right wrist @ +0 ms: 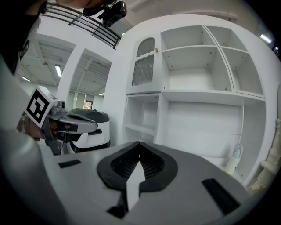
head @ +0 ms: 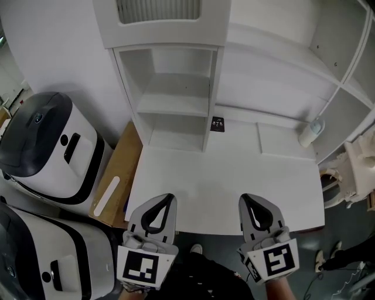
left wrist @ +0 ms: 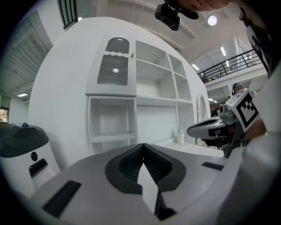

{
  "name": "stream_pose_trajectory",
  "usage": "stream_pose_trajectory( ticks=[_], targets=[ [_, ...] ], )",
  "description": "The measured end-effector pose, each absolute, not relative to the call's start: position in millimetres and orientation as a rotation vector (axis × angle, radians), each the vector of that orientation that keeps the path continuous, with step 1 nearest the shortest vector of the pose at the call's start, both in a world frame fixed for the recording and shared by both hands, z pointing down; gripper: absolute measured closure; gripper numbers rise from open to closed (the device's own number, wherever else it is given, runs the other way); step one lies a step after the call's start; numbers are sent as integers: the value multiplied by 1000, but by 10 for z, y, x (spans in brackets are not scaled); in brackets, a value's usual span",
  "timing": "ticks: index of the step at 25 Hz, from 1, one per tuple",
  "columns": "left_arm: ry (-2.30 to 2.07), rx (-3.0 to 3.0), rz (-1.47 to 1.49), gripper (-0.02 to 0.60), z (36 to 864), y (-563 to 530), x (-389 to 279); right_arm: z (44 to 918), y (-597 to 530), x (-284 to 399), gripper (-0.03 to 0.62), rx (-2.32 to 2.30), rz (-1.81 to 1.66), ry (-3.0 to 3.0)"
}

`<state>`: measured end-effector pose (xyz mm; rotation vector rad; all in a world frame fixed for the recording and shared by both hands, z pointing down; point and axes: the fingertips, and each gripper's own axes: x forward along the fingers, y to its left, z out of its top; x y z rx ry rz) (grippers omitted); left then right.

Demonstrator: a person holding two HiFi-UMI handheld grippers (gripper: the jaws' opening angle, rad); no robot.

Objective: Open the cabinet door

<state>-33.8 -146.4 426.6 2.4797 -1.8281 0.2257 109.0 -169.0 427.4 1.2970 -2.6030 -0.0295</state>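
Left gripper (left wrist: 143, 146): jaws closed together, nothing between them; over the near edge of the counter (head: 234, 181).
Right gripper (right wrist: 139, 143): jaws closed together, empty; level with the left one.
Cabinet door (head: 158, 10): grille-fronted, closed; top left of the shelf unit (head: 176, 96), well apart from both grippers.

- A white counter (head: 222, 187) is carrying a small black tag (head: 217, 123) at its back and a white bottle (head: 309, 133) toward its right rear.
- The cabinet (head: 176, 88) is standing at its left rear.
- The floor (head: 344, 225) is bearing a black-and-white machine (head: 50, 146), a second machine (head: 47, 258) and a brown box (head: 122, 167), with a white strip (head: 105, 194) lying on it.
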Motion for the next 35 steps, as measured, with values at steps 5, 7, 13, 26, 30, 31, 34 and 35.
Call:
stream_pose_trajectory(
  ticks=[5, 7, 13, 26, 30, 31, 34, 35],
  targets=[
    [-1841, 2470, 247, 580, 4255, -1554, -292, 4326, -1790, 1107, 594, 1271, 2, -2605],
    [-1841, 2471, 258, 580, 4245, -1590, -309, 4341, -1824, 1075, 594, 1262, 12, -2605],
    [-1817, 2490, 241, 580, 4175, -1725, -370, 4332, -1924, 992, 594, 1283, 28, -2602],
    [-1726, 2648, 242, 580, 3879, -2091, -470, 4041, -2214, 877, 594, 1447, -15, -2559],
    [-1697, 2670, 222, 580, 3846, -2162, -487, 3998, -2250, 857, 594, 1472, -26, -2543],
    [-1691, 2675, 213, 580, 3834, -2177, -487, 3987, -2258, 850, 594, 1476, -29, -2542],
    [-1678, 2697, 197, 580, 3805, -2201, -480, 3955, -2268, 834, 594, 1483, -40, -2537],
    [-1672, 2703, 195, 580, 3799, -2204, -475, 3944, -2270, 829, 594, 1485, -43, -2535]
  ],
)
